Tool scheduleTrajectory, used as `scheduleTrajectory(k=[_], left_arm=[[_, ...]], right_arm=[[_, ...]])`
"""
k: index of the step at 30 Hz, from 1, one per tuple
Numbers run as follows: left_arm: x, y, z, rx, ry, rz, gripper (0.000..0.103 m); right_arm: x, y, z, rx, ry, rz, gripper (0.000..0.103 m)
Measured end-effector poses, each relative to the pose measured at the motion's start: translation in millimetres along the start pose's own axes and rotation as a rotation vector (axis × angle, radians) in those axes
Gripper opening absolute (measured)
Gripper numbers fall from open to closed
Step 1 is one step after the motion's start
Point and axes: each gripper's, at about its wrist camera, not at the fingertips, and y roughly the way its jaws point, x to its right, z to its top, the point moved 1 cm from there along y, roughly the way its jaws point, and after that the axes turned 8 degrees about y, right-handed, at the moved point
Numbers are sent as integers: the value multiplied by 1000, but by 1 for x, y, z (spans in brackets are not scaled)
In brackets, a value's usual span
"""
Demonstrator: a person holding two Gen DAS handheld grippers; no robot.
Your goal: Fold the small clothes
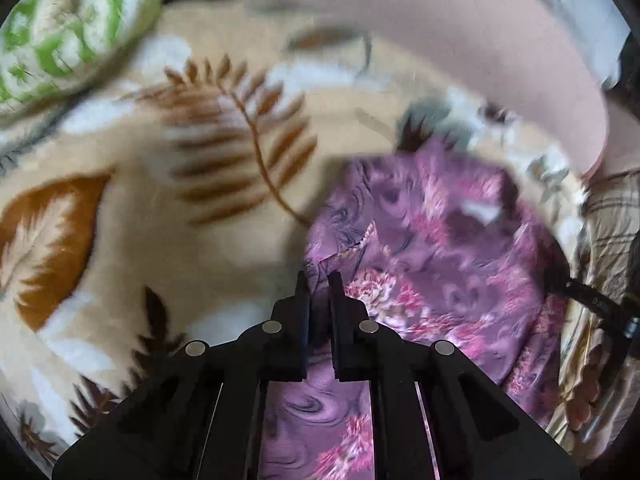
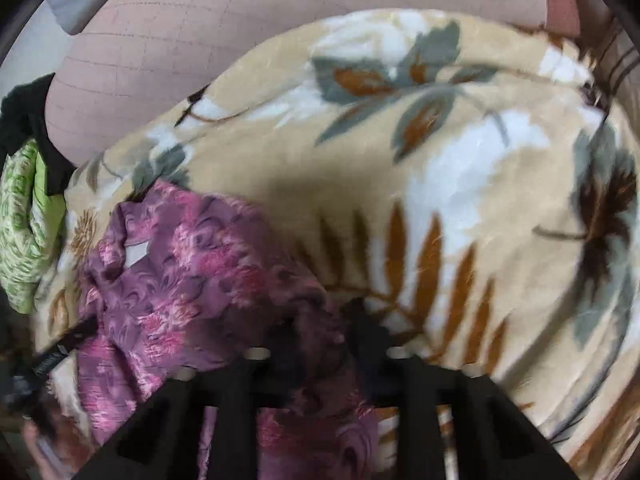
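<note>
A small purple garment [image 1: 440,248] with pink flowers and a white neck label lies on a beige leaf-patterned blanket [image 1: 140,208]. My left gripper [image 1: 319,280] is shut on the garment's left edge, with cloth pinched between its black fingers. In the right wrist view the same garment [image 2: 192,280] lies at lower left. My right gripper [image 2: 320,312] is shut on a bunched fold of it, though motion blur smears the fingers. The other gripper shows as a dark shape at the garment's far side in each view.
A green and white patterned cloth [image 1: 68,28] lies at the blanket's far left, and it shows in the right wrist view [image 2: 24,224] too. A pink wall [image 2: 200,32] rises behind the bed. Plaid fabric [image 1: 616,220] lies at the right edge.
</note>
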Motion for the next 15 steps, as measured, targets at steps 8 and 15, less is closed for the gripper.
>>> scheduleTrajectory(k=[8, 15], left_arm=[[-9, -62, 28, 215, 69, 83, 7], [-12, 13, 9, 17, 170, 274, 14]], right_arm=[[-5, -57, 23, 231, -33, -5, 10], [-3, 0, 10, 112, -20, -76, 12]])
